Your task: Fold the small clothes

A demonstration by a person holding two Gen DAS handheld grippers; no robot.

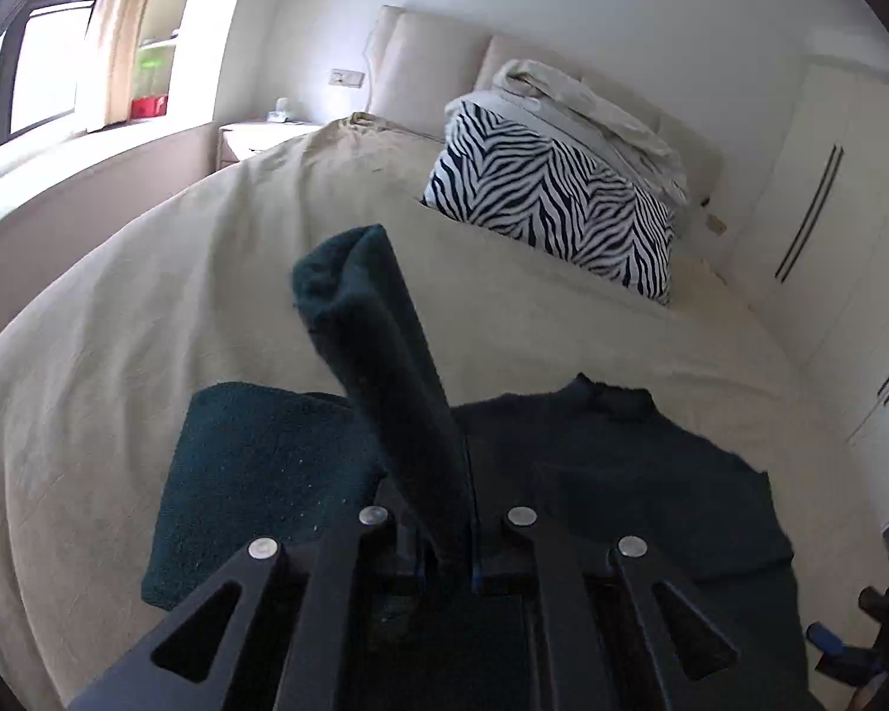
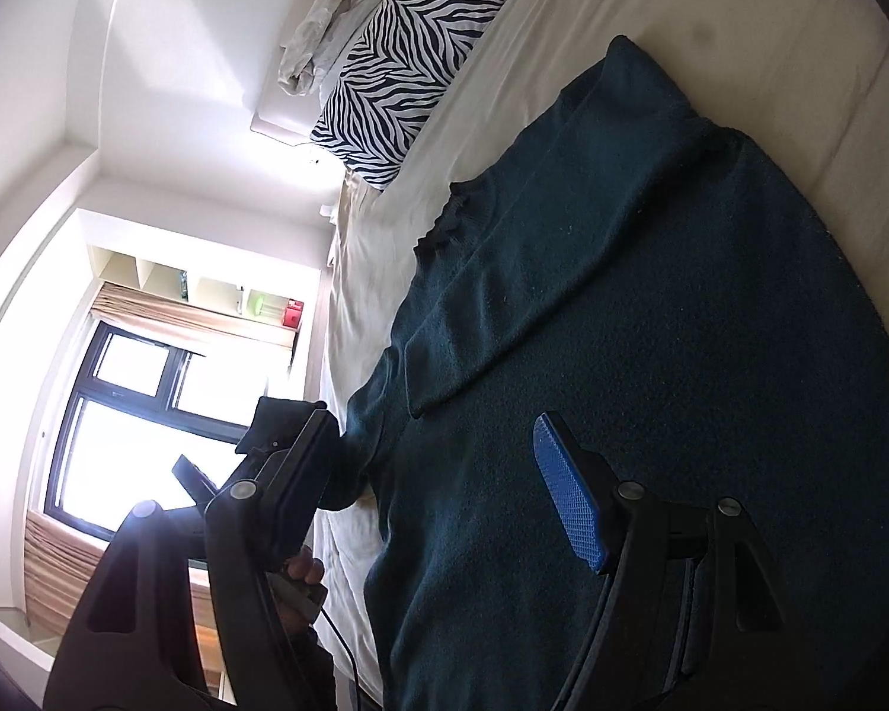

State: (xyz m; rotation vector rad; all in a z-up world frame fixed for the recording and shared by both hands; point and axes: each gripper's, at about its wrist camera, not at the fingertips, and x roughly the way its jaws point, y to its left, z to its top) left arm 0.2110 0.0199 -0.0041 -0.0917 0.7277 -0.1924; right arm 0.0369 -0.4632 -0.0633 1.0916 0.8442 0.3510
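A dark teal knit sweater (image 1: pixel 622 474) lies flat on the bed, its neck toward the pillows. My left gripper (image 1: pixel 444 557) is shut on one sleeve (image 1: pixel 373 343), which stands up out of the jaws with its cuff at the top. The right wrist view shows the sweater (image 2: pixel 652 296) spread beneath my right gripper (image 2: pixel 438 474). That gripper is open just above the knit, with nothing between its blue pad (image 2: pixel 569 492) and the other finger. A blue part of the right gripper (image 1: pixel 830 646) also shows at the lower right of the left wrist view.
The beige bed cover (image 1: pixel 148 296) stretches to the left and beyond the sweater. A zebra-striped pillow (image 1: pixel 551 201) with crumpled pale bedding (image 1: pixel 592 112) on it leans at the headboard. A nightstand (image 1: pixel 261 139) and a window are at the left, white wardrobe doors (image 1: pixel 830 207) at the right.
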